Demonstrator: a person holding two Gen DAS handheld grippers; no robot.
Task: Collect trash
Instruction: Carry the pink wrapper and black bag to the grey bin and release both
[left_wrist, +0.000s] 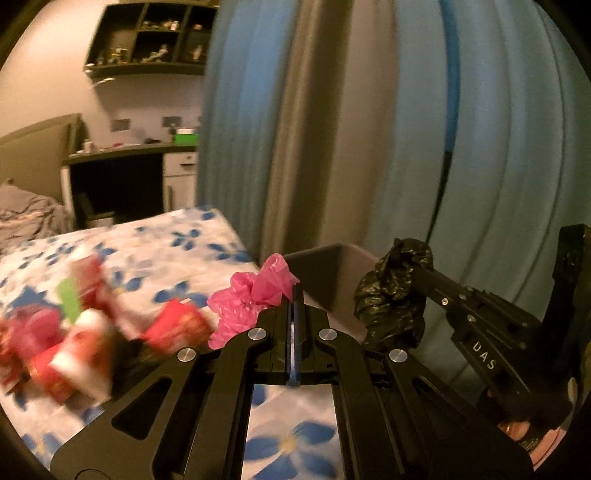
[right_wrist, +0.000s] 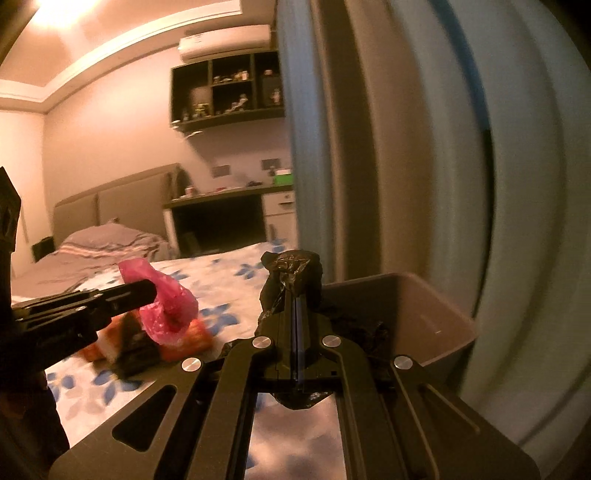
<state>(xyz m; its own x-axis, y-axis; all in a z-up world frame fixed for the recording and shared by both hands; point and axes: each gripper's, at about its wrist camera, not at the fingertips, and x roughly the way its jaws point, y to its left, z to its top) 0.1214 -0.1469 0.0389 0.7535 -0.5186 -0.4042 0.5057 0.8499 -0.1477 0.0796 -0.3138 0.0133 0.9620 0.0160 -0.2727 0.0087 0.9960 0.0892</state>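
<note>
My left gripper (left_wrist: 294, 291) is shut on a crumpled pink plastic bag (left_wrist: 245, 302), held above the flowered bed near the grey bin (left_wrist: 325, 273). The same pink plastic bag (right_wrist: 168, 304) shows at the left gripper (right_wrist: 151, 291) in the right wrist view. My right gripper (right_wrist: 296, 291) is shut on a crumpled black plastic bag (right_wrist: 291, 275), just left of the grey bin (right_wrist: 424, 314). In the left wrist view the black plastic bag (left_wrist: 393, 295) hangs from the right gripper (left_wrist: 421, 273) beside the bin. Red and white wrappers (left_wrist: 74, 339) lie blurred on the bed.
The bed (left_wrist: 166, 243) carries a white sheet with blue flowers. Blue curtains (left_wrist: 480, 147) hang right behind the bin. A desk (right_wrist: 229, 195) and a dark wall shelf (right_wrist: 225, 92) stand at the far wall. An orange packet (right_wrist: 192, 336) lies on the sheet.
</note>
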